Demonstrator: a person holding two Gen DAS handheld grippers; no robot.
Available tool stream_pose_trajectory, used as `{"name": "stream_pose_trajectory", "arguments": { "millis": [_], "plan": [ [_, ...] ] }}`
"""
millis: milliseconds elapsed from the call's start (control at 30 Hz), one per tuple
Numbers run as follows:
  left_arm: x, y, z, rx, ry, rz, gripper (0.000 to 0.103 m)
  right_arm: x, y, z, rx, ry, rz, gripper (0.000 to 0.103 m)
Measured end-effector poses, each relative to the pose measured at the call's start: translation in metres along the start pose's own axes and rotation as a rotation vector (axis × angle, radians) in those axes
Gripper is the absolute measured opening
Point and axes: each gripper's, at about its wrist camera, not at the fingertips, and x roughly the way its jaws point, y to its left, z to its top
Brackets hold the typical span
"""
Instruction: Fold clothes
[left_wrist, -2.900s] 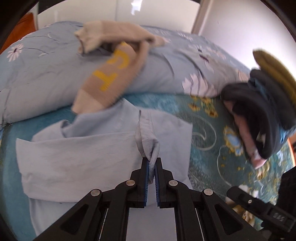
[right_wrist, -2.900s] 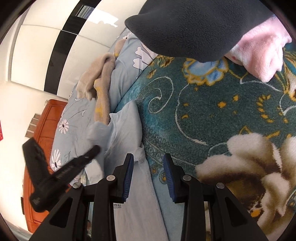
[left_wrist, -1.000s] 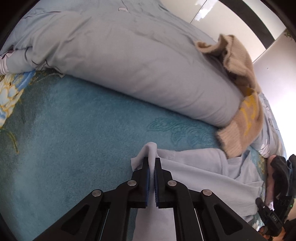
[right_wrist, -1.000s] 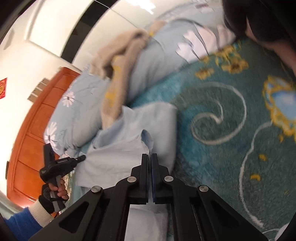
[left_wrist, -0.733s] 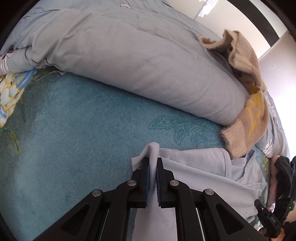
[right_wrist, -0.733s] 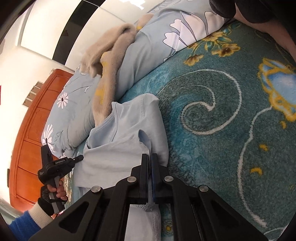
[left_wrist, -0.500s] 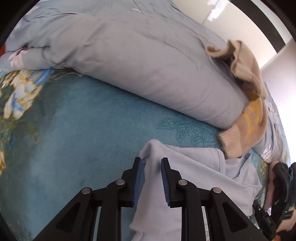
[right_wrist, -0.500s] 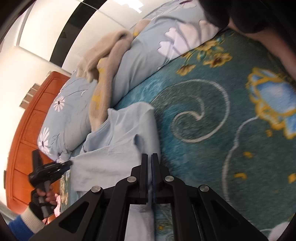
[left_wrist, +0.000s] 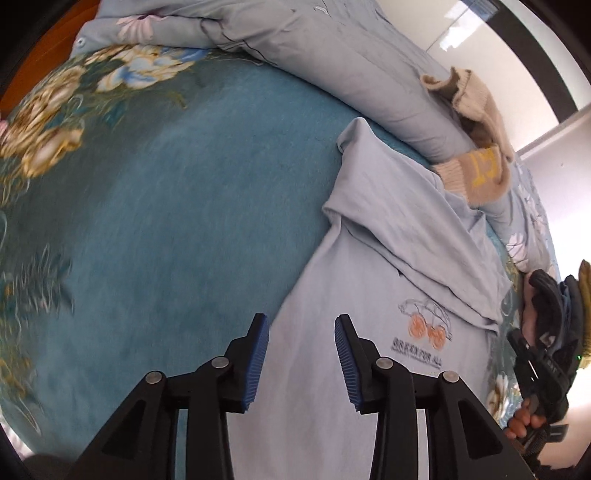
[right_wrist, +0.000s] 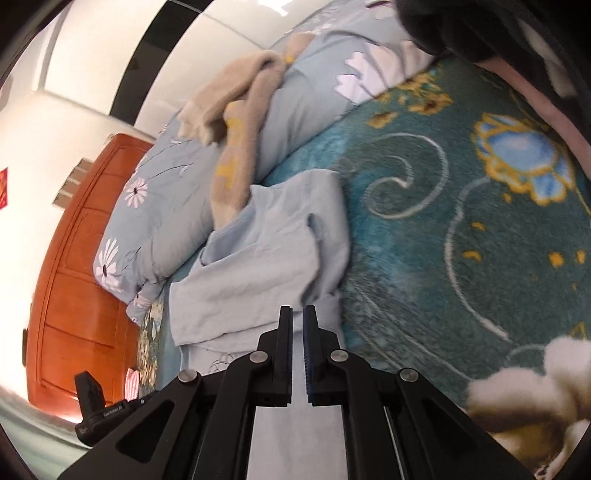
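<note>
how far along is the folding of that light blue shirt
Done: the light blue shirt lies on the teal blanket with its top part folded over. In hand: nothing; left gripper and right gripper are opening, empty. Left: further folds, plus the beige sweater on the duvet.

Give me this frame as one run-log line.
step: fold laid, releasing | left gripper: opening, empty | right gripper: opening, empty | shirt: folded over on blanket
</note>
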Motion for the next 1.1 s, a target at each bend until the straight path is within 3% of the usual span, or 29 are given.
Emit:
{"name": "stream_pose_trajectory", "arguments": {
  "millis": [100,267,467,667,933,1033,1100],
  "plan": [
    [-0.014,0.006,-0.018,-0.029,-0.018,-0.038,0.043,0.009,0.008,0.011,-0.010,-0.010,-0.014,0.039],
    [-0.033,0.007,-0.035,-0.056,-0.064,-0.096,0.048,0.036,0.009,0.023,-0.012,0.019,-0.102,0.039],
    [-0.051,0.003,-0.047,-0.043,-0.083,-0.120,0.054,0.045,-0.003,0.025,0.056,0.011,-0.079,0.039],
    [-0.047,0.003,-0.050,-0.049,-0.063,-0.132,0.054,0.046,0.000,0.022,0.028,0.003,-0.061,0.039],
    [-0.037,0.006,-0.060,-0.065,-0.027,-0.143,0.054,0.046,0.004,0.022,0.008,0.023,-0.045,0.021],
    [-0.035,0.009,-0.063,-0.076,-0.016,-0.150,0.054,0.048,0.011,0.020,-0.027,0.040,-0.064,0.007],
    [-0.036,0.013,-0.065,-0.084,-0.012,-0.154,0.054,0.044,0.014,0.019,-0.041,0.023,-0.069,0.004]
  ]
}}
